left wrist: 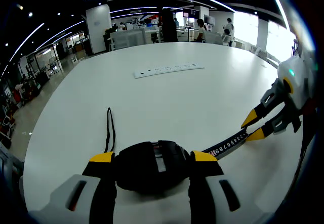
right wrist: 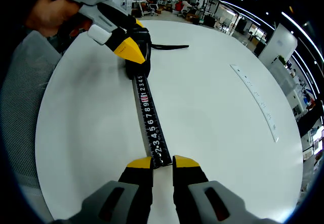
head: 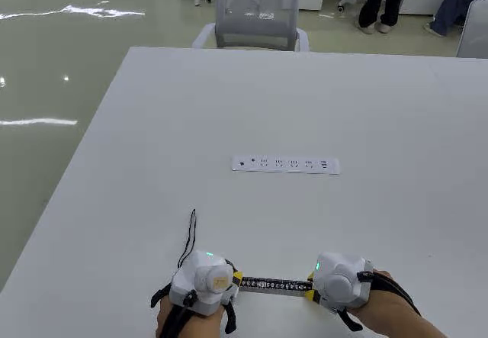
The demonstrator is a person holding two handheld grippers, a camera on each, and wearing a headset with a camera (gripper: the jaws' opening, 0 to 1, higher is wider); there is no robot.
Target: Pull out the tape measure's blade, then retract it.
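The left gripper (left wrist: 152, 157) clamps its jaws on both sides of the black tape measure (left wrist: 152, 168), which rests on the white table (head: 229, 109), on the person's side of the power strip (head: 285, 165). The blade (right wrist: 151, 123) is out a short way, running roughly parallel to the power strip, and the right gripper (right wrist: 162, 162) pinches its tip between narrow jaws. The black wrist strap (left wrist: 109, 130) trails from the tape measure toward the power strip

Your tape measure case (left wrist: 152, 166) looks like matt black plastic, its blade (right wrist: 150, 120) smooth. The table (head: 305, 101) is smooth matt white, the floor (head: 61, 63) glossy.
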